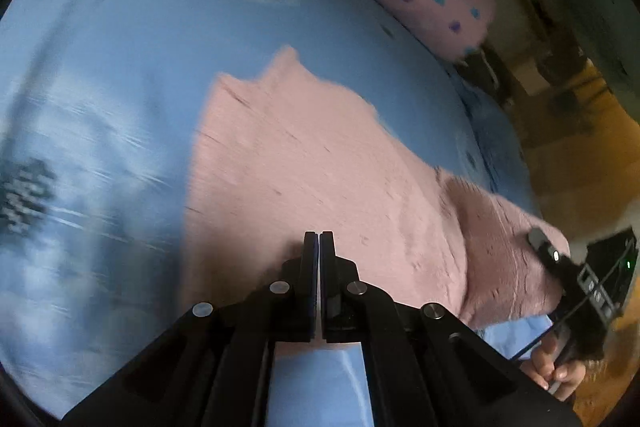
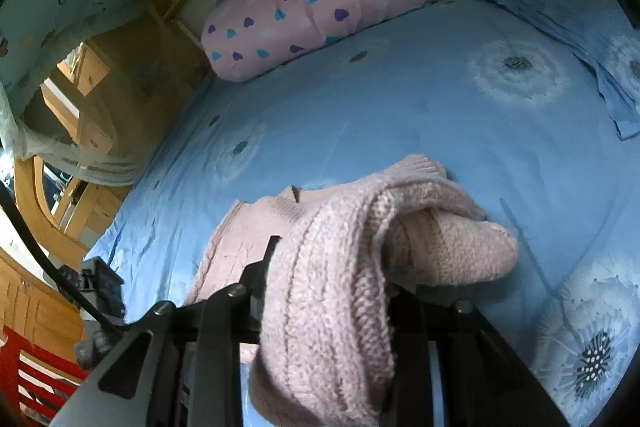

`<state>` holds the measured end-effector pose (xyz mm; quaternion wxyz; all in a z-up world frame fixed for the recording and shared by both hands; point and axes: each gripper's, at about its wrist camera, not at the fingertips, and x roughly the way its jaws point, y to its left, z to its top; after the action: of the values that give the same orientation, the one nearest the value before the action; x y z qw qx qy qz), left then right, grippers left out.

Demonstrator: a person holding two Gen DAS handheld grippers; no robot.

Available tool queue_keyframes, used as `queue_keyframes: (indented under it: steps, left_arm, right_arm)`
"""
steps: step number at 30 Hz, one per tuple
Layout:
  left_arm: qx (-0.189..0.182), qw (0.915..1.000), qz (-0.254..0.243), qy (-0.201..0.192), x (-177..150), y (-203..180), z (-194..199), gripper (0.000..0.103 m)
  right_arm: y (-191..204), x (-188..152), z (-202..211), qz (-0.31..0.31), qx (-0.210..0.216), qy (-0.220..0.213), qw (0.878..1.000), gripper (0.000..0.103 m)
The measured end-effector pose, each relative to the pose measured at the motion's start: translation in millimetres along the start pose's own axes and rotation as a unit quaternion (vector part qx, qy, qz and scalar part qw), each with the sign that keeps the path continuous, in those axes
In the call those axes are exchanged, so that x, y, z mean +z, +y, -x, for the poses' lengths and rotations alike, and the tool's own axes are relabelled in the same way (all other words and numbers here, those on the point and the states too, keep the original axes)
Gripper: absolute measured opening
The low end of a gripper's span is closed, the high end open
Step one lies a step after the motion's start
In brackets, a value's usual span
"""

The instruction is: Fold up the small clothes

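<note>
A pink knitted sweater (image 1: 320,167) lies spread on the blue bedsheet (image 1: 120,47). My left gripper (image 1: 319,241) is shut, its tips resting over the sweater's near edge; whether cloth is pinched between them is hidden. My right gripper (image 1: 544,247) shows at the right of the left wrist view, holding the sweater's lifted side. In the right wrist view the sweater (image 2: 332,267) is bunched and draped over my right gripper, hiding its fingertips; one dark finger (image 2: 268,259) shows at the left of the cloth.
A pink pillow with blue and purple hearts (image 2: 320,7) lies at the head of the bed. A folded blue cover (image 2: 580,27) sits at the far right. Wooden furniture (image 2: 80,99) and a red rack (image 2: 36,379) stand left of the bed.
</note>
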<state>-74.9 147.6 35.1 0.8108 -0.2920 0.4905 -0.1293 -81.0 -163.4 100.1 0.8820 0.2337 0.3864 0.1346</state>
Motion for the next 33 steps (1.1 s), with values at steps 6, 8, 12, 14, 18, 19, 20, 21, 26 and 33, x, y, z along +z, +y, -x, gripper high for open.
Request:
queue_keyframes:
  steps: [6, 8, 12, 14, 18, 19, 20, 21, 26, 33]
  left_arm:
    - [0.002, 0.9969, 0.076, 0.019, 9.7, 34.4, -9.4, 0.000]
    - [-0.005, 0.9953, 0.097, 0.011, 11.0, 42.7, -3.8, 0.000]
    - [0.001, 0.9936, 0.113, -0.007, 8.7, 52.0, 7.3, 0.000]
    - [0.008, 0.9921, 0.123, -0.023, 7.3, 56.3, 19.9, 0.000]
    - [0.015, 0.9906, 0.132, -0.031, 18.7, 76.4, 49.4, 0.000]
    - [0.015, 0.9908, 0.132, -0.026, 22.9, 81.7, 51.4, 0.000]
    - [0.014, 0.9905, 0.136, -0.017, 27.5, 89.3, 54.4, 0.000]
    - [0.009, 0.9894, 0.144, -0.012, 30.5, 94.3, 54.6, 0.000]
    - [-0.009, 0.9866, 0.161, 0.021, 29.5, 94.8, 36.7, 0.000]
    - [-0.062, 0.9863, 0.146, 0.046, 29.9, 76.0, 22.1, 0.000]
  right_arm:
    - [18.6, 5.4, -16.2, 0.015, -0.001, 0.007, 1.000, 0.030]
    - [28.7, 7.5, -22.7, 0.030, -0.004, 0.011, 0.999, 0.030]
    - [56.6, 10.2, -36.7, 0.069, -0.009, 0.018, 0.997, 0.030]
    - [69.2, 10.5, -40.7, 0.090, -0.016, 0.019, 0.996, 0.030]
    - [103.7, 1.8, -53.5, 0.160, -0.046, 0.032, 0.986, 0.030]
    - [112.7, -1.7, -58.2, 0.178, -0.055, 0.038, 0.982, 0.030]
    - [120.8, -5.2, -62.6, 0.195, -0.061, 0.042, 0.978, 0.030]
    - [127.4, -7.8, -65.8, 0.209, -0.067, 0.046, 0.975, 0.030]
    - [164.3, -28.0, -83.0, 0.298, -0.128, 0.032, 0.945, 0.030]
    - [204.0, -75.7, -97.6, 0.387, -0.129, 0.033, 0.912, 0.030]
